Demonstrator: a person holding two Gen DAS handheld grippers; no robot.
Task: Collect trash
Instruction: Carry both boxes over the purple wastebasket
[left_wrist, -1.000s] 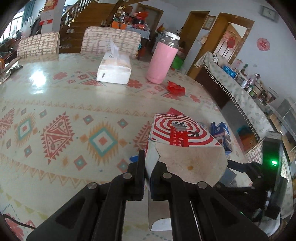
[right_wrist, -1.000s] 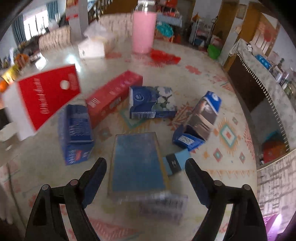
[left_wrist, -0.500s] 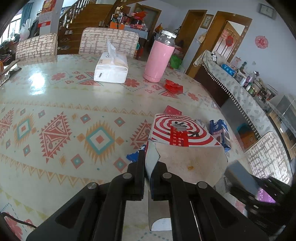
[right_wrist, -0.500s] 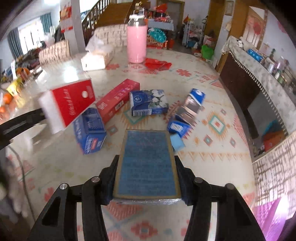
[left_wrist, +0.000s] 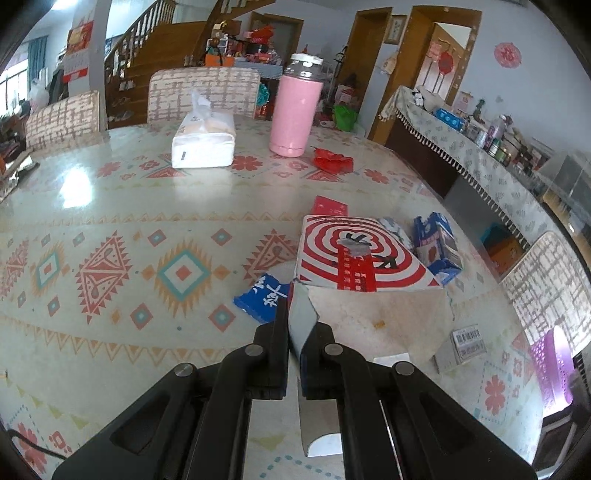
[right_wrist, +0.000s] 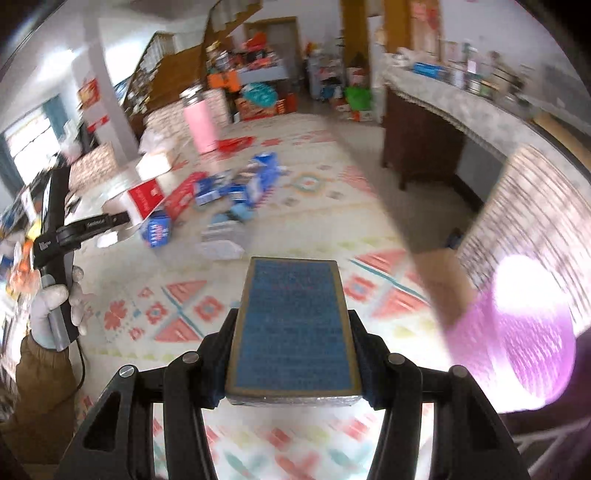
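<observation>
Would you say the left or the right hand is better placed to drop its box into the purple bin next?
Right, probably. The right gripper holds the blue box close beside the purple bin, while the left gripper grips the red-and-white box over the table, farther from it.

A large table (left_wrist: 110, 229) with a glossy cloth of red, orange and teal diamond patterns carries everything. At its far side a white tissue pack (left_wrist: 203, 142) lies left of an upright pink thermos (left_wrist: 295, 110), with a crumpled red wrapper (left_wrist: 330, 160) just right of the thermos. Nearer, toward the right, a small red carton (left_wrist: 330, 206), a blue packet with white lettering (left_wrist: 260, 301), a blue box (left_wrist: 437, 247) and a grey box with a barcode label (left_wrist: 461, 347) lie on the cloth.
</observation>
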